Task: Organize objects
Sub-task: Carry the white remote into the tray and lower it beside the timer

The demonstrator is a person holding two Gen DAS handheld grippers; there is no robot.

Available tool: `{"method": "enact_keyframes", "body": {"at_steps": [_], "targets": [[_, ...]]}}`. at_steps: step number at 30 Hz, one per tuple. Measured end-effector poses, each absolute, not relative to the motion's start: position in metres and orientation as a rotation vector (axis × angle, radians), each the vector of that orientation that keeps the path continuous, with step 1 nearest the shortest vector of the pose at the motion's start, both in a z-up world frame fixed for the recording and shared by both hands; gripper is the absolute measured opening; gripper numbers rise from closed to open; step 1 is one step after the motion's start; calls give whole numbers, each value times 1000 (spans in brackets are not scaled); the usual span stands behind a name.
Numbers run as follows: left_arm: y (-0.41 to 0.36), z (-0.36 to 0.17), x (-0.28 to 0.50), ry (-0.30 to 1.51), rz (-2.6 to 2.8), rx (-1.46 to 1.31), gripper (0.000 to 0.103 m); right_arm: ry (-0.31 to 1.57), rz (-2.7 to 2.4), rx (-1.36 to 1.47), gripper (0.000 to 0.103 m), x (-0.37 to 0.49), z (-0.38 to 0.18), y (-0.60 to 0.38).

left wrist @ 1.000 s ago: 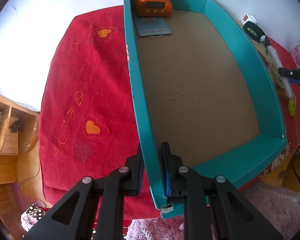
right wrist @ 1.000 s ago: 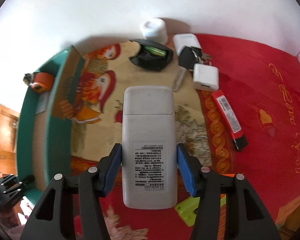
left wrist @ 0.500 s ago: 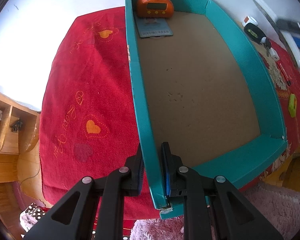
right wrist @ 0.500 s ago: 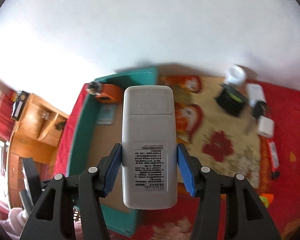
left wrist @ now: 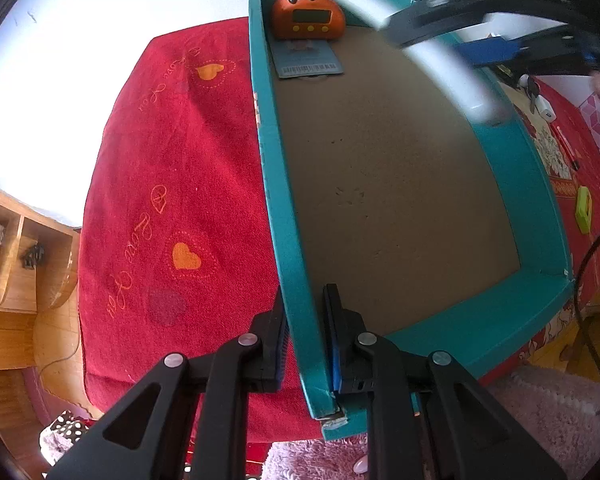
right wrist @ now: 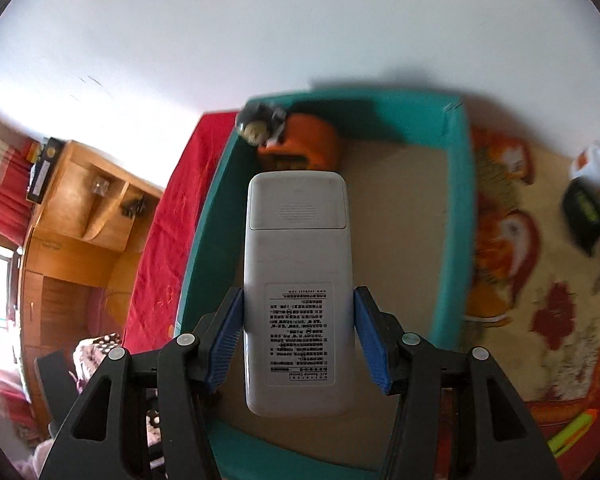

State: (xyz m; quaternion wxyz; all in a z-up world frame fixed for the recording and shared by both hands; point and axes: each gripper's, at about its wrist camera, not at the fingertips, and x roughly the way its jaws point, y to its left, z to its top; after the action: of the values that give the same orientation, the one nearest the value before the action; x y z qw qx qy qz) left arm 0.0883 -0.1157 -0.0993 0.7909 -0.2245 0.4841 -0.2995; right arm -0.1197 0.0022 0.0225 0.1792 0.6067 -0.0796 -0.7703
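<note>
A teal box (left wrist: pixel 284 216) with a brown floor lies on a red cloth. My left gripper (left wrist: pixel 305 336) is shut on its near left wall, one pad on each side. My right gripper (right wrist: pixel 298 336) is shut on a white remote control (right wrist: pixel 298 264), held back side up above the box (right wrist: pixel 454 216). In the left wrist view the remote (left wrist: pixel 440 60) and the right gripper (left wrist: pixel 500 40) hang blurred over the box's far right wall. An orange monkey clock (left wrist: pixel 308 12) stands in the far left corner, with a grey card (left wrist: pixel 308 60) lying in front of it.
On the patterned mat right of the box lie a black case (right wrist: pixel 584 212), a white cup (right wrist: pixel 594 164), keys (left wrist: pixel 534 90), a red pen (left wrist: pixel 566 148) and a green clip (left wrist: pixel 583 208). A wooden shelf (right wrist: pixel 88 208) stands at the left. A pink rug (left wrist: pixel 540 412) covers the floor below.
My right gripper has carried the remote leftward from over the patterned mat to above the teal box. The left gripper has kept its hold on the box wall without moving.
</note>
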Motion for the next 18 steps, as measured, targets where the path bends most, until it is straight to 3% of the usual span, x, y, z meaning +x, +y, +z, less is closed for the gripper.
{"method": "enact_keyframes", "body": {"at_steps": [18], "targets": [[-113,-102,91,1053,-749,-455,15,-174,-2211,1845,57,-155,-27,-44]]}}
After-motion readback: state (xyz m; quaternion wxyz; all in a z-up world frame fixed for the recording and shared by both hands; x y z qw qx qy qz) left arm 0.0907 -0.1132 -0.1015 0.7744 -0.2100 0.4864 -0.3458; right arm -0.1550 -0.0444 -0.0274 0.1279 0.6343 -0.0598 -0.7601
